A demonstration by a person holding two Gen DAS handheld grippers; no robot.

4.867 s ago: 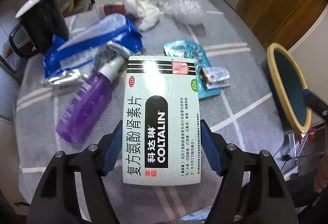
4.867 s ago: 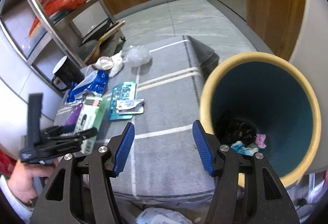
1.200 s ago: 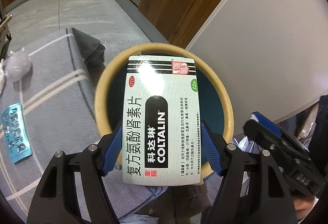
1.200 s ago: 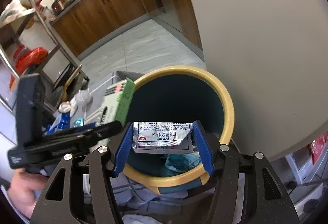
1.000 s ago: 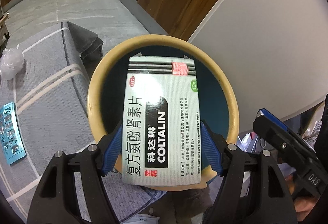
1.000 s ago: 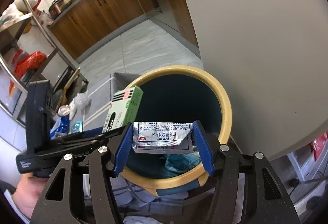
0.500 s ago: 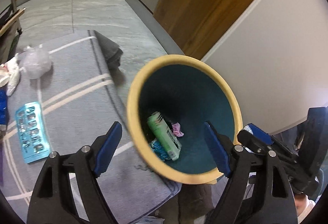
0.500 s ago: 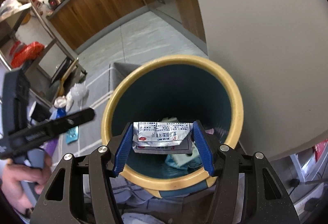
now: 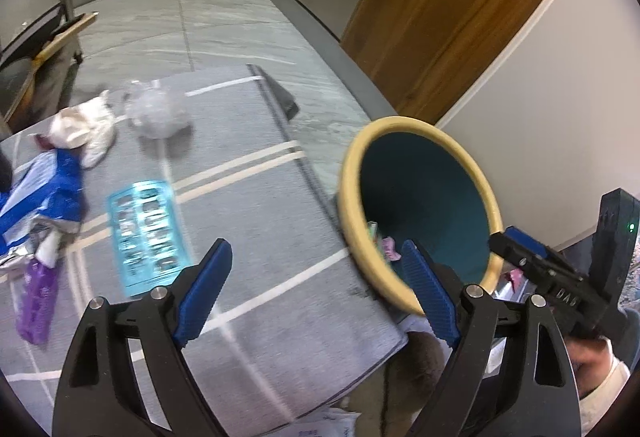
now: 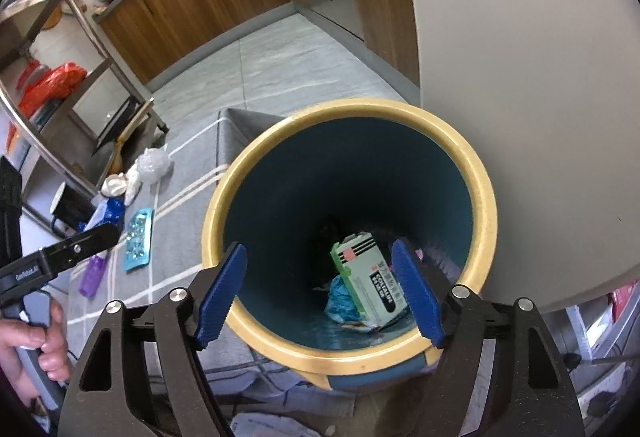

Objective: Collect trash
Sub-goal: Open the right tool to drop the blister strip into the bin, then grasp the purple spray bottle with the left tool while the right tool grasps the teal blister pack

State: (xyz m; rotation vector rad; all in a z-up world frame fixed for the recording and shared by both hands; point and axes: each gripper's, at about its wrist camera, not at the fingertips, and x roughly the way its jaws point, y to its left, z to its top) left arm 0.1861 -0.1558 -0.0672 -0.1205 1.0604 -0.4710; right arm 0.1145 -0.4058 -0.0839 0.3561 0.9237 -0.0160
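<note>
Both grippers have just let go over the bin [image 10: 476, 173]. In the right wrist view the right gripper [image 10: 320, 293] hangs above the bin's mouth at the centre of the frame; its jaws have just been opening and stand apart with nothing between them. Down inside, the medicine box [image 10: 368, 283] leans against a blue crumpled wrapper [image 10: 340, 299] at the bottom — the foil sachet cannot be told apart from the other scraps there.

In the left wrist view the left gripper [image 9: 316, 293] points at the grey mat [image 9: 260, 205], with the bin at the right of the frame. Its jaws have also just been opening and are wide and empty.

So the drop is done, and the step in hand is likely the return for more trash. Left on the mat are a blue blister pack [image 9: 146, 227] at centre left, a clear plastic wad [image 9: 158, 115] and white tissue [image 9: 86, 129] at upper left, a blue-and-silver wrapper [image 9: 44, 189] and a purple bottle [image 9: 36, 305] at the left edge.

The blister pack lies nearest the left gripper. It is flat on the cloth, so the next move probably calls for a low approach with one finger slipped under an edge.
</note>
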